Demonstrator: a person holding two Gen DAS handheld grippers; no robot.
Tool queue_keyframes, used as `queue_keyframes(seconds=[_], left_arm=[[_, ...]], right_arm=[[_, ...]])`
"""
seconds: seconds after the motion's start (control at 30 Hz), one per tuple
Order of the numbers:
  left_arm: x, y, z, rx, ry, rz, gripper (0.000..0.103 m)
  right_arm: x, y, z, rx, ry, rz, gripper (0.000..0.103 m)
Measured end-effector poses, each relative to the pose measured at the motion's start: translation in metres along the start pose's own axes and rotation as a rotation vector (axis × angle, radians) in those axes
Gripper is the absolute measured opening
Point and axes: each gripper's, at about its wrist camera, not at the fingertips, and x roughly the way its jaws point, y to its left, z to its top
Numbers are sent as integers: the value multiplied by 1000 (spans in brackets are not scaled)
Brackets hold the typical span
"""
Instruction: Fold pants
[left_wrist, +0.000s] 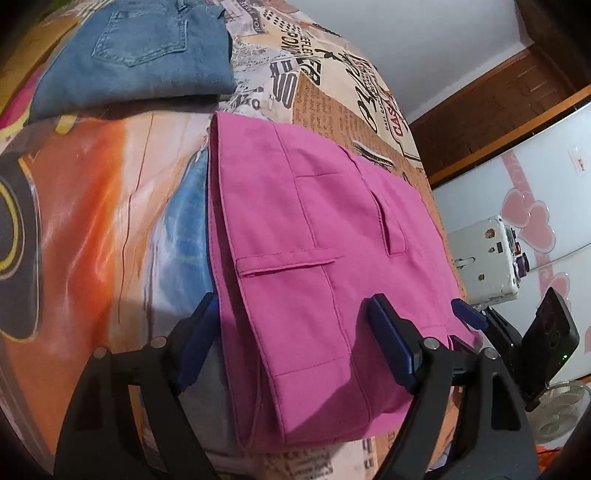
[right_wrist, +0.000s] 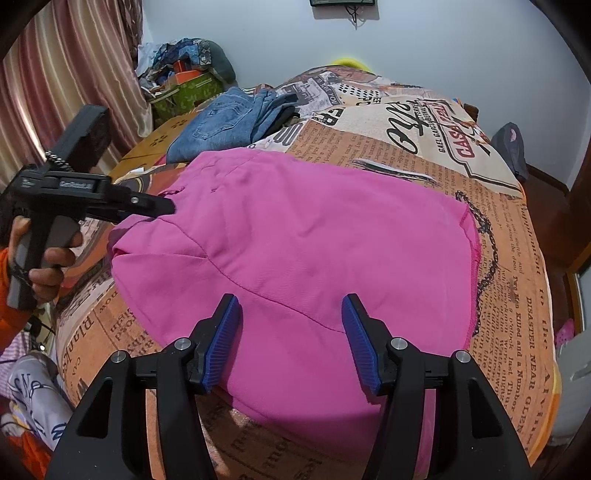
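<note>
Pink pants (left_wrist: 314, 229) (right_wrist: 295, 229) lie folded flat on the bed, pocket side up in the left wrist view. My left gripper (left_wrist: 295, 339) stands open over their near left edge: one blue pad is off the cloth at the left, the other hovers above it. From the right wrist view, a hand (right_wrist: 48, 266) holds that left gripper (right_wrist: 168, 206) at the pants' left side. The right gripper (right_wrist: 293, 339) is open just over the near part of the pants, cloth showing between its pads without being pinched. It also shows as the right gripper (left_wrist: 465, 325) at the pants' right corner.
Folded blue jeans (left_wrist: 140, 55) (right_wrist: 221, 125) rest at the far end of the newspaper-print bedspread (right_wrist: 480, 206). A white sewing machine (left_wrist: 484, 258) and a fan (left_wrist: 561, 410) stand beside the bed. A curtain (right_wrist: 74, 74) and piled clutter (right_wrist: 184, 74) fill the far left corner.
</note>
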Motion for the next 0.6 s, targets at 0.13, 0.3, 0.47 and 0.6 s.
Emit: queue_keyframes(seconds=[0.13, 0.3, 0.47, 0.6], left_arm=[[-6, 0, 1, 1, -23, 18, 49], [-22, -19, -4, 96, -83, 111, 14], [-45, -35, -13, 170, -133, 190, 8], [-64, -48, -24, 225, -166, 246, 7]], right_arm=[[1, -2, 0, 9, -2, 8, 54], [1, -2, 0, 10, -1, 8, 54], [-1, -3, 3, 19, 19, 2, 54], [-5, -4, 9, 37, 27, 18, 54]])
